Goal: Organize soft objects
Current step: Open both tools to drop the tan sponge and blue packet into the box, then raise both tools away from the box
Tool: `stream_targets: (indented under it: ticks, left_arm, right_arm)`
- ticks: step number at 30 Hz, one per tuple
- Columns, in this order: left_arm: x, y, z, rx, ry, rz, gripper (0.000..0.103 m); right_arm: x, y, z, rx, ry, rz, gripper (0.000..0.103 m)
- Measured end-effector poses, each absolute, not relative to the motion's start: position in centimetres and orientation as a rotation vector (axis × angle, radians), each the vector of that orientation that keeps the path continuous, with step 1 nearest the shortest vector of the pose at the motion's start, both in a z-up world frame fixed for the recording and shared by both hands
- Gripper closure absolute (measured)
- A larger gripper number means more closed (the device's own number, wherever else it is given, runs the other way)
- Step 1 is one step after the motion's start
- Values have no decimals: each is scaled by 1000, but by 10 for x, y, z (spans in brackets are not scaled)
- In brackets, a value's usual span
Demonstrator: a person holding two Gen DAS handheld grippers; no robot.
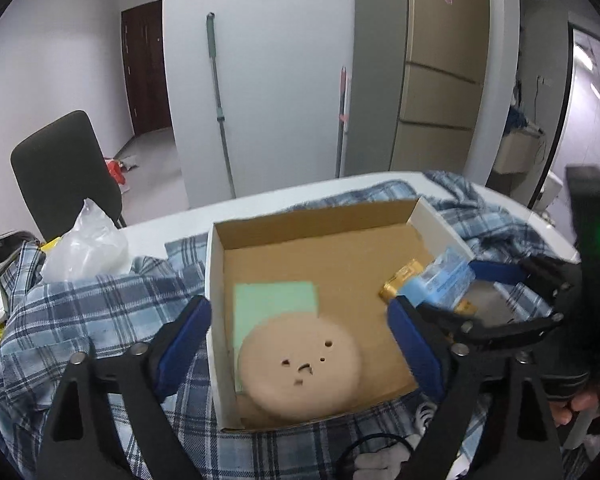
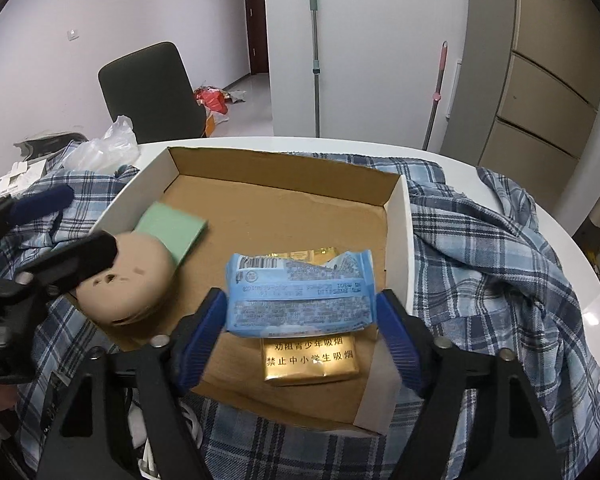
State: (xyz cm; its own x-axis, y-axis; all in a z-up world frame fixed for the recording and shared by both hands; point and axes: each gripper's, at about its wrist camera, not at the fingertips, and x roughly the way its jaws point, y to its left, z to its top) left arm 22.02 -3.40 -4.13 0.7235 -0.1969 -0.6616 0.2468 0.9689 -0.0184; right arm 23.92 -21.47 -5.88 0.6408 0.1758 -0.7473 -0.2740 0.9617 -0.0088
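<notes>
Both grippers hang over the cardboard box [image 2: 396, 208] on the plaid cloth [image 2: 480, 248]. The right gripper [image 2: 300, 320] stands wide, its pads flanking the blue tissue pack [image 2: 300, 292] that lies on the gold packet [image 2: 310, 364]; whether the pads press it I cannot tell. The left gripper [image 1: 300, 344] is open and empty, with the tan round cushion [image 1: 300, 364] between its fingers, atop the green sponge [image 1: 274, 300]. Best to lift both straight up, without dragging either item.

Brown cardboard box [image 2: 398, 216] with white outer walls; green sponge [image 2: 168, 228], tan round cushion [image 1: 300, 364], blue packet [image 2: 300, 296], gold pack [image 2: 310, 360]; blue-and-white checked cloth [image 2: 480, 264]; white table [image 1: 152, 236].
</notes>
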Motion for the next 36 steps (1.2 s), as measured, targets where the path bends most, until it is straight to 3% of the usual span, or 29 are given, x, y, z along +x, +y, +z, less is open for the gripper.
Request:
stream_targets:
  ticks: [2, 9, 22, 36]
  left_arm:
    - [218, -32, -38, 56, 701, -248, 2]
    - [203, -26, -10, 53, 572, -198, 0]
    - [113, -8, 77, 26, 350, -147, 0]
    - [38, 11, 44, -9, 326, -55, 0]
  right_arm:
    - [239, -215, -59, -123, 837, 257, 13]
    - [232, -222, -37, -75, 769, 266, 12]
    - [150, -226, 61, -65, 531, 306, 6]
    - [97, -221, 15, -42, 575, 357, 3]
